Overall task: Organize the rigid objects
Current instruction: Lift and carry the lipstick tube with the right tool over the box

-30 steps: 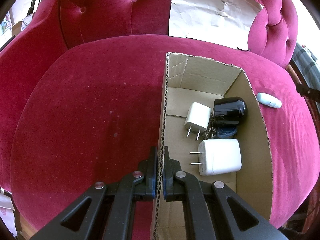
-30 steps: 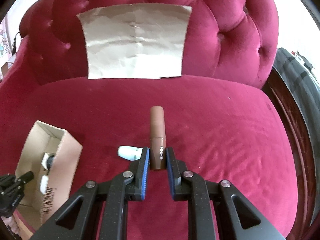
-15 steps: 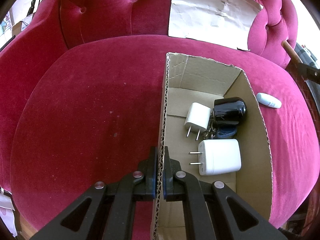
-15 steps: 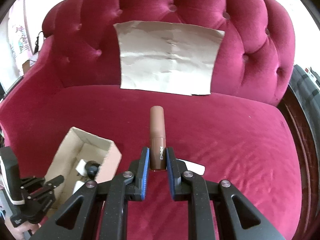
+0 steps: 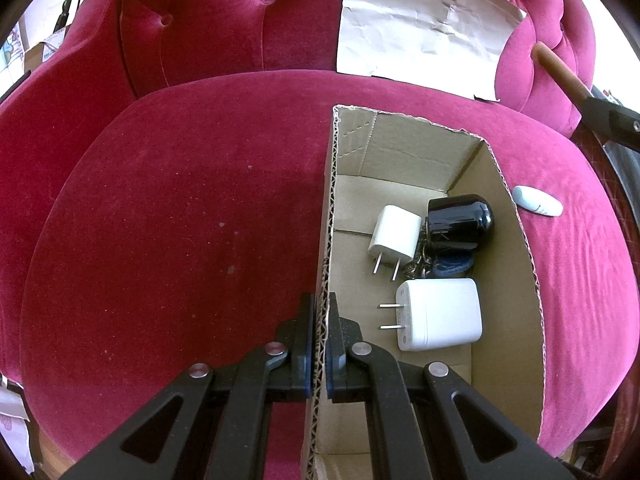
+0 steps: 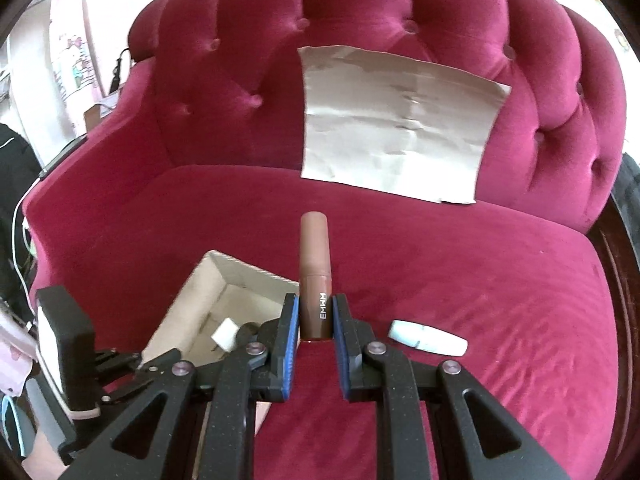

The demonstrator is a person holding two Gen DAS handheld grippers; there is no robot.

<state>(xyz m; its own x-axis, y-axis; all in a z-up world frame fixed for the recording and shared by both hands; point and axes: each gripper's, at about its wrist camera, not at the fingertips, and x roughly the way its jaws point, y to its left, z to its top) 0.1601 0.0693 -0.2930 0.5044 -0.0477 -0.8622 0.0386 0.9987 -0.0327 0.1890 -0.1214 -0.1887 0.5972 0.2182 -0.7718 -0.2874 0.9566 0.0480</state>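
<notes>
My left gripper (image 5: 319,308) is shut on the left wall of an open cardboard box (image 5: 326,216) on the red sofa seat. Inside lie a small white charger (image 5: 394,232), a large white charger (image 5: 444,314), a black rounded object (image 5: 460,218) and a dark blue item (image 5: 452,270). My right gripper (image 6: 315,304) is shut on a brown tube (image 6: 315,264) marked EMWM, held above the seat beside the box (image 6: 224,296). The tube also shows in the left wrist view (image 5: 558,68) at the upper right. A white oval object (image 6: 428,338) (image 5: 538,200) lies on the seat right of the box.
A creased sheet of brown paper (image 6: 396,136) leans on the tufted sofa back (image 6: 248,60). The left hand-held unit (image 6: 68,364) shows at the lower left of the right wrist view. A dark wooden sofa frame (image 6: 624,280) runs along the right.
My right gripper has lifted and carried the brown tube left toward the box; the white oval object now lies to its right. The left gripper and box have not moved.
</notes>
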